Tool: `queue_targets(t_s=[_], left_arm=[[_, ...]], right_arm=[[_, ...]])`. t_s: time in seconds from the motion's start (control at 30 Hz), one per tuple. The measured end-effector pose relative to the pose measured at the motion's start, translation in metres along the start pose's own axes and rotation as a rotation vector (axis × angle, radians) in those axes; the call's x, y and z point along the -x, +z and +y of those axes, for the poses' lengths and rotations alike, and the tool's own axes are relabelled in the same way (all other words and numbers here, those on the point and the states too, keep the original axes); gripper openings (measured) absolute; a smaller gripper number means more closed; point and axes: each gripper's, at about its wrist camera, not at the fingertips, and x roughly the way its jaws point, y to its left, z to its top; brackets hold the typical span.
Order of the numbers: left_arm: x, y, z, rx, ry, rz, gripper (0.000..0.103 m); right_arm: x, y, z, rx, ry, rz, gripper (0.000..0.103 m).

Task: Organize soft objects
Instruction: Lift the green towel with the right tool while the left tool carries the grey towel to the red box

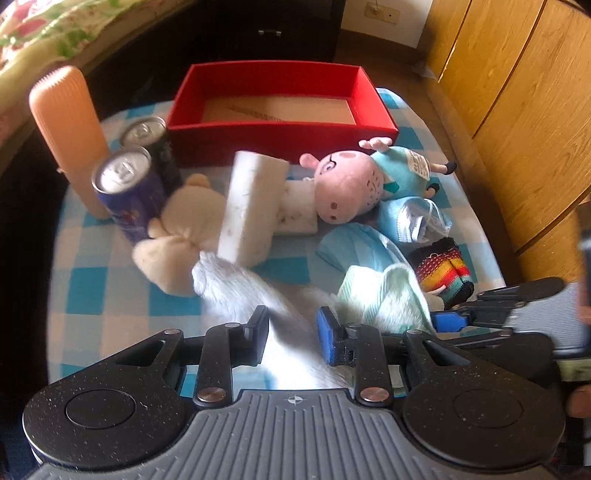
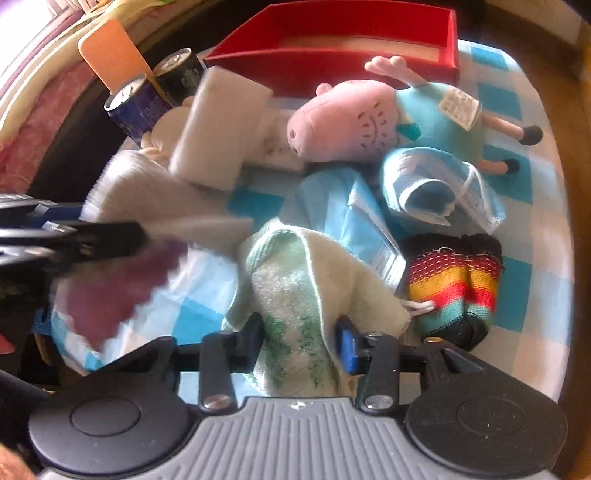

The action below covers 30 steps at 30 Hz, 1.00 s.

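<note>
A small table (image 1: 110, 295) covered in a blue-and-white checked cloth stood between a bed with a floral cover (image 1: 44, 33) and a wooden wardrobe (image 1: 517, 92), crowded with soft items.

The left gripper (image 1: 291, 334) pointed steeply down, a white fluffy cloth (image 1: 236, 288) running up between its fingers; the black and blue pads sat against the fabric on either side, apparently pinching it. In the right wrist view that same gripper (image 2: 122, 238) came in from the left edge, blurred, with the white cloth (image 2: 147, 199) and a dark red scrap (image 2: 110, 291) draped below it.

The right gripper (image 2: 301, 341) had its fingers set narrowly around a pale green towel (image 2: 295, 295) that bunched up between them; whether the pads truly pressed on it could not be told. In the left wrist view this towel (image 1: 380, 291) lay beside the left gripper's blue pad.

Just beyond lay a striped knitted pouch (image 2: 450, 280), folded blue face masks (image 2: 439, 184), and a blue packet (image 2: 343, 206). Further out, a pink pig plush (image 1: 351, 184) in a turquoise dress lay on its back against two white sponge blocks (image 1: 251, 206), one propped on the other, next to a cream plush toy (image 1: 184, 221). Two drink cans (image 1: 129, 184) and an orange ridged tube (image 1: 70, 133) stood at the left. A red box (image 1: 280, 107) sat at the far edge, holding none of the soft items.
</note>
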Motion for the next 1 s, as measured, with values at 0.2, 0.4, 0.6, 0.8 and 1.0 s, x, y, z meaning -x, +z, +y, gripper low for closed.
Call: queue_targets(t_s=[0.2, 0.4, 0.6, 0.8, 1.0], left_arm=[[-0.018, -0.011, 0.012, 0.002, 0.05, 0.045, 0.033], [-0.018, -0.034, 0.027, 0.062, 0.114, 0.051, 0.085], [-0.065, -0.036, 0.005, -0.009, 0.172, 0.121, 0.085], [-0.071, -0.043, -0.003, -0.029, 0.119, 0.169, 0.037], [-0.057, -0.048, 0.01, 0.03, 0.001, 0.178, 0.006]], right_arm=[[0.024, -0.009, -0.013, -0.047, 0.061, -0.036, 0.0], [0.015, -0.016, -0.004, 0.01, 0.021, -0.003, 0.0], [0.009, -0.012, 0.001, 0.02, 0.01, 0.015, 0.0], [0.0, -0.016, -0.008, 0.015, -0.053, 0.032, 0.0], [0.012, -0.01, -0.018, -0.041, 0.006, 0.003, 0.0]])
